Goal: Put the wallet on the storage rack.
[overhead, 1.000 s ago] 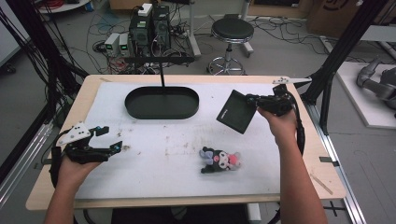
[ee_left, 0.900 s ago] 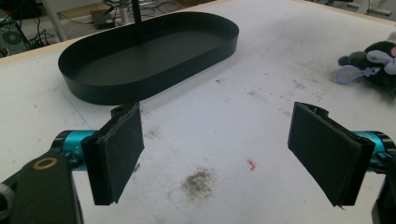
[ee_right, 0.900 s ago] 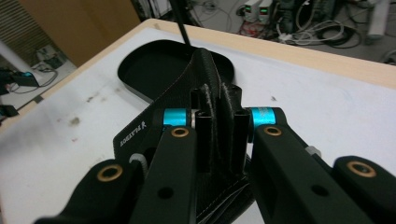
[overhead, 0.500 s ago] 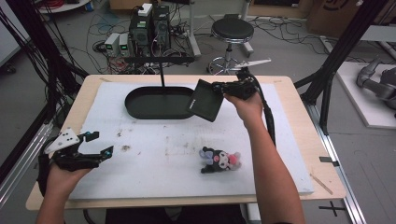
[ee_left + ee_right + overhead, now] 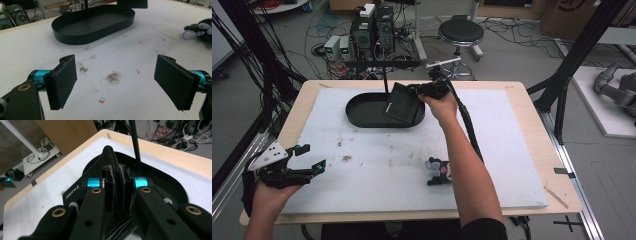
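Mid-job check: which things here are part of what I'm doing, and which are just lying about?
In the job:
- black wallet, clamped in the right gripper, held over the tray
- black oval tray

Lying about:
- plush toy keychain, on the white mat
- left gripper, jaws open and empty, near the table's left edge

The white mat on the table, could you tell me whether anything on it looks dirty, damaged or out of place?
The white mat is soiled: dark smudges and small red flecks mark it in front of the black oval tray. A small plush toy lies tipped on its side, alone. Nothing looks broken or spilled.
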Available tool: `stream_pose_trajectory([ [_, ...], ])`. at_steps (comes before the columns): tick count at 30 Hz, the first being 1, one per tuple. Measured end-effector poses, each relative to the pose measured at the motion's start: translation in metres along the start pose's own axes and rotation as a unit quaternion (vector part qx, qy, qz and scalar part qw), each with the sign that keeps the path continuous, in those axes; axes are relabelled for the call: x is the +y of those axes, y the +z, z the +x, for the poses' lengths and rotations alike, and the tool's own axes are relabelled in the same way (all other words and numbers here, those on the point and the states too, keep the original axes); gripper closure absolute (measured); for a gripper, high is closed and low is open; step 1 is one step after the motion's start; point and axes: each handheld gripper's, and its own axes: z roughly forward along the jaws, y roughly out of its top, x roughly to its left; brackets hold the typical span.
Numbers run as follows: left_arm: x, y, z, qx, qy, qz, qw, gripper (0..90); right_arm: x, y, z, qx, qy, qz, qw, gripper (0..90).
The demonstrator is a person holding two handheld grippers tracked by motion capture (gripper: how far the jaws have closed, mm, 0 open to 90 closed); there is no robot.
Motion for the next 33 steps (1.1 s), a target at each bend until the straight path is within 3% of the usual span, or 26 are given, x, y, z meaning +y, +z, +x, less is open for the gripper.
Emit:
stream_pose_trajectory([
  [10,-0.004,0.008,-0.001,-0.004,-0.002,0.011,0.9999,18.2,0.008,0.054,-0.015,-0.019,0.024,0.002,0.9995,85.8],
  [17,-0.005,0.010,0.000,-0.003,-0.003,0.015,0.9999,18.2,0.001,0.076,-0.021,-0.018,0.037,0.023,0.9989,85.6],
  [20,-0.005,0.010,0.000,-0.003,-0.003,0.015,0.9999,18.2,-0.001,0.078,-0.022,-0.026,0.035,0.026,0.9987,84.5],
  [22,-0.005,0.009,0.001,-0.004,-0.003,0.016,0.9999,18.3,-0.001,0.076,-0.023,-0.051,0.042,0.012,0.9977,71.1],
  [23,-0.005,0.008,0.001,-0.004,-0.003,0.014,0.9999,18.2,0.000,0.074,-0.023,-0.054,0.047,0.003,0.9974,62.7],
  [24,-0.005,0.008,0.001,-0.004,-0.003,0.014,0.9999,18.3,0.000,0.074,-0.023,-0.054,0.047,0.003,0.9974,62.7],
  [25,-0.005,0.008,0.001,-0.003,-0.003,0.013,0.9999,18.3,0.000,0.069,-0.025,-0.057,0.052,0.000,0.9970,54.3],
  [30,-0.003,0.008,0.001,-0.004,-0.003,0.010,0.9999,18.3,-0.002,0.055,-0.029,-0.083,0.035,0.023,0.9956,48.0],
  [33,-0.003,0.009,0.000,-0.006,-0.001,0.011,0.9999,18.2,-0.004,0.047,-0.031,-0.084,0.030,0.033,0.9954,47.4],
])
